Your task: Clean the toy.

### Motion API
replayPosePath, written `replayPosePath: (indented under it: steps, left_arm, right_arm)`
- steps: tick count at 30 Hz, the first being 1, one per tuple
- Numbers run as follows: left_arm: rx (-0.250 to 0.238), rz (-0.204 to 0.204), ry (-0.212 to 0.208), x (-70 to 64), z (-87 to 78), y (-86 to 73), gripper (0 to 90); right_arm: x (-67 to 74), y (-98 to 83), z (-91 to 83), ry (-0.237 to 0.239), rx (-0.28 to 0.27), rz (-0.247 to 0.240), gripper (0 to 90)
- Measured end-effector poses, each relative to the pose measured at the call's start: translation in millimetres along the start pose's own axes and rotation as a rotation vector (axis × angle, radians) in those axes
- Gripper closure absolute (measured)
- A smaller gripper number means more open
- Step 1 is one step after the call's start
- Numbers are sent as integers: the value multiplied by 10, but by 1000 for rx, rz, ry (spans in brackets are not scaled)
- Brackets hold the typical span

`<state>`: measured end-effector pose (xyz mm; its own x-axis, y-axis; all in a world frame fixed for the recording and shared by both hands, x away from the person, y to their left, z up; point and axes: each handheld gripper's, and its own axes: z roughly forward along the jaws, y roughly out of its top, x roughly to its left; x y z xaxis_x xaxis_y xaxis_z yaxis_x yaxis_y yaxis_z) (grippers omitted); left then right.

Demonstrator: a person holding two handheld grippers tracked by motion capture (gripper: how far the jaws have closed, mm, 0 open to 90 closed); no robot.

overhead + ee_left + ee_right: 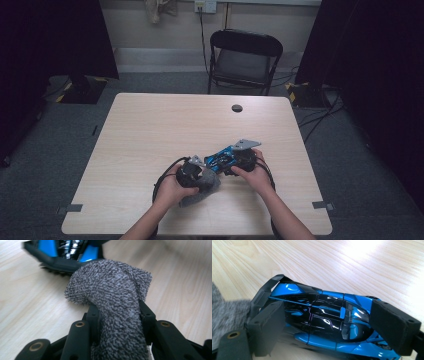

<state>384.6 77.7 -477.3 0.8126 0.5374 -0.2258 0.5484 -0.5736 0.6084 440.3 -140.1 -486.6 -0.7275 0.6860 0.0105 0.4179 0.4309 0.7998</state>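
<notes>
Two things were in my jaws at once, one for each hand. My left gripper [200, 172] was squeezed tight on a fuzzy grey cloth [112, 297], and the cloth bulged out past the jaws like a soft mop. My right gripper [227, 159] had its two pads on the sides of a shiny blue and black toy car [324, 320], pinching it so it could not roll away. I think I held the car that way so I could rub it clean with the cloth. In the high view both grippers sat close together on the wooden table [150, 130], near its front edge at about 6 o'clock, with the cloth at 9 o'clock from the car. In the left gripper view the car [65, 255] lay just past the cloth at about 11 o'clock, very near, but I could not tell if they touched. The table had lots of bare room toward 12 o'clock, all the way up to a small dark hole [237, 108]. A black chair [243, 57] stood behind the far edge, well away. The front edge was the close one, so I thought any wiping should go away from me and not toward it.
</notes>
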Motion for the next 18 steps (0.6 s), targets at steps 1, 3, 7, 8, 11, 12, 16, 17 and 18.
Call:
replayPosePath:
  steps: [1,3,7,8,11,12,16,17,18]
  left_arm:
    - [6,9,0,-8,2,6,631]
    - [2,7,-5,-23,8,10,631]
    - [6,22,-20,-71,1,37,632]
    - [8,25,-21,-81,1,44,632]
    - [14,33,-19,-98,5,68,632]
    - [12,30,-24,-102,13,74,632]
    - [14,34,-24,-118,25,88,632]
    - [16,38,-22,-121,28,92,632]
    - [19,43,-24,-120,30,95,632]
  right_arm:
    - [0,0,0,0,0,0,133]
    - [0,0,0,1,-1,2,133]
    - [8,1,0,-2,-2,-1,132]
    - [13,3,1,-4,-1,-5,132]
    - [15,10,2,-3,5,-6,130]
    - [12,11,1,-3,5,-7,130]
    - [7,20,-10,-3,8,-21,133]
    - [7,23,-16,-2,9,-31,134]
    - [6,31,-26,-1,14,-36,132]
